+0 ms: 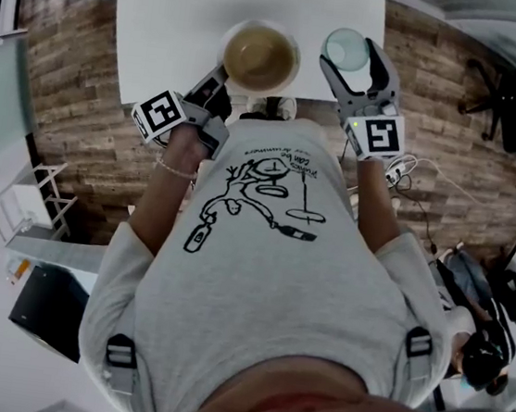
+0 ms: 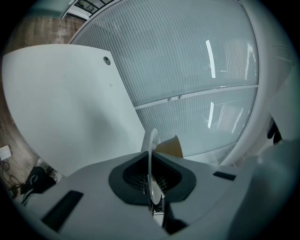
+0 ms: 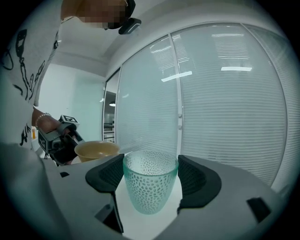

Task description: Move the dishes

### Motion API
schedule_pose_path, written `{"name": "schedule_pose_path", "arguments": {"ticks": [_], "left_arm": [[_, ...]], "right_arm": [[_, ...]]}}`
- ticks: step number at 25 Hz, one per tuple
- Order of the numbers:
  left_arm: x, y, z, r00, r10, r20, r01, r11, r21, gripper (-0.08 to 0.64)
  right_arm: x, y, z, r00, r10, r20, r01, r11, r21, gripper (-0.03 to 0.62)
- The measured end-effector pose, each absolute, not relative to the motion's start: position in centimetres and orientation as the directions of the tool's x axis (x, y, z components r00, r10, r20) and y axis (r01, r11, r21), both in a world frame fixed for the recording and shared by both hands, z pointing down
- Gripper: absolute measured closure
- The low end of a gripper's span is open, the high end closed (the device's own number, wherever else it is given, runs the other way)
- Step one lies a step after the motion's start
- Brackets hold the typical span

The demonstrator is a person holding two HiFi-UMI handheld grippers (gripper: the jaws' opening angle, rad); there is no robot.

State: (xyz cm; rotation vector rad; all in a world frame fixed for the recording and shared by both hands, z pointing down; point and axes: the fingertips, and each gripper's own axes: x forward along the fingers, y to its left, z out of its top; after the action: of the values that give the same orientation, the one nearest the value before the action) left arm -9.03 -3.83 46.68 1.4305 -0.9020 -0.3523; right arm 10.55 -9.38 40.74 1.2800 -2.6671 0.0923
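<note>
**Head view.** A white table (image 1: 167, 31) lies at 12 o'clock over a wood-plank floor (image 1: 83, 114). At its near edge a tan-lined bowl (image 1: 260, 58) sits at 11 o'clock of the torso and a smaller teal glass (image 1: 345, 48) at 1 o'clock. The two are close together but apart. This view alone shows both dishes against the table. It does not show whether either one rests on it.

**Left gripper view.** Only here is the bowl's wall seen edge-on. It appears as a thin white rim standing upright between the dark pads. The left gripper (image 1: 219, 79) has its jaws closed narrowly on that rim. The table spreads at 10 o'clock and a glazed wall with blinds (image 2: 197, 61) at 1 o'clock.

**Right gripper view.** Only here does the glass's dimpled surface show. The glass stands upright, and the right gripper (image 1: 348, 62) has its pads set against the two sides of it. The bowl and the left gripper appear at 9 o'clock.

**Pose.** Both forearms reach forward toward 12 o'clock. Each gripper's marker cube (image 1: 160, 114) faces up.
</note>
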Motion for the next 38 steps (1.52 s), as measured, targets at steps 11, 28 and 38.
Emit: {"name": "schedule_pose_path", "arguments": {"ticks": [11, 28, 38], "left_arm": [[-9.0, -3.9, 46.6, 0.636, -0.704, 0.315, -0.290, 0.160, 0.944, 0.549], [-9.6, -4.0, 46.9, 0.629, -0.703, 0.331, -0.302, 0.171, 0.938, 0.550], [-9.1, -3.6, 47.3, 0.632, -0.698, 0.338, -0.305, 0.177, 0.936, 0.550]], "right_arm": [[10.9, -9.7, 46.7, -0.604, -0.759, 0.243, -0.777, 0.629, 0.034, 0.229], [11.3, -11.2, 55.2, -0.571, -0.752, 0.331, -0.800, 0.600, -0.015, 0.229], [12.5, -11.9, 58.7, -0.547, -0.748, 0.375, -0.813, 0.581, -0.026, 0.229]]}}
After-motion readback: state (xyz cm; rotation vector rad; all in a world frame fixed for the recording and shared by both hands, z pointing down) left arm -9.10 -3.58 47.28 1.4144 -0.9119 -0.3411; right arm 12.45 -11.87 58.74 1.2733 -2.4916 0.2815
